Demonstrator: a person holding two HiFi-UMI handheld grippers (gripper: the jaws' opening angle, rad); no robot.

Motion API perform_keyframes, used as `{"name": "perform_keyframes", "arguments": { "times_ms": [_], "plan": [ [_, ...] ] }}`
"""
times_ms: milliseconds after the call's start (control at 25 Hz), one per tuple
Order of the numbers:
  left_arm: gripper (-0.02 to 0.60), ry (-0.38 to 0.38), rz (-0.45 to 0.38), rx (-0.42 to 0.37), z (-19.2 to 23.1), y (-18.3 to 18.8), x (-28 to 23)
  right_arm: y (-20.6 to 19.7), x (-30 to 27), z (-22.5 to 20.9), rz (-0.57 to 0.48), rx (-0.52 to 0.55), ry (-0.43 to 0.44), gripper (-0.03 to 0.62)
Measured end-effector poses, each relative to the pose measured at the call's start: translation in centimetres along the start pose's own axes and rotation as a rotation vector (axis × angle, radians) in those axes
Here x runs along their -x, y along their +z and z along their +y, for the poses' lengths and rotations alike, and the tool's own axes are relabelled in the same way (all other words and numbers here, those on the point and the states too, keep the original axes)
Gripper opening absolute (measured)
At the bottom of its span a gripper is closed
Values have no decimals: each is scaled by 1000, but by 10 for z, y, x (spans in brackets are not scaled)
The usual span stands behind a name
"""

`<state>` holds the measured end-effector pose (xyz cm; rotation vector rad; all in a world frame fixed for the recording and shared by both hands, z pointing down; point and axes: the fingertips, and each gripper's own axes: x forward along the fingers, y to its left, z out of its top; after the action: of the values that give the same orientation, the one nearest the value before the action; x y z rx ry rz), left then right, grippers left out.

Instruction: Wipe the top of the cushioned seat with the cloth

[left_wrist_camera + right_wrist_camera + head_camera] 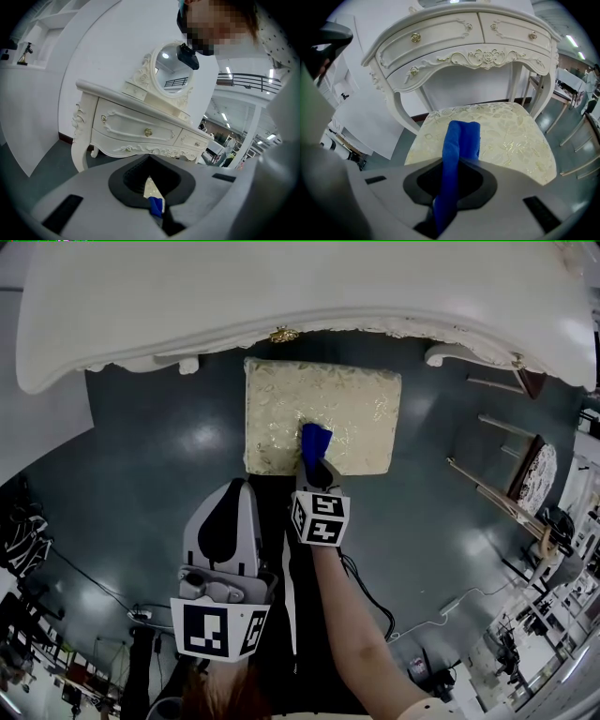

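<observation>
As R tool (317,463) clamps cloth (461,140) over seat (511,136), tips hidden.

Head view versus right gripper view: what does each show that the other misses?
Only the head view shows the left tool hanging over the floor, off the cushioned seat. Only the right gripper view shows the drawer knobs of the dressing table and the blue cloth running back between the right tool's jaws. Both show the cloth over the seat, before the white table.
</observation>
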<state>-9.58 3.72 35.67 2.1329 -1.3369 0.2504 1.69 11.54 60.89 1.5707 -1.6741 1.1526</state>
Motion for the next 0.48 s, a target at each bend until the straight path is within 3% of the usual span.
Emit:
{"name": "perform_keyframes", "arguments": {
  "times_ms": [480],
  "plan": [
    [-2, 29, -12, 15, 13, 2, 6, 0, -5, 26, 9, 35, 40, 61]
  ]
}}
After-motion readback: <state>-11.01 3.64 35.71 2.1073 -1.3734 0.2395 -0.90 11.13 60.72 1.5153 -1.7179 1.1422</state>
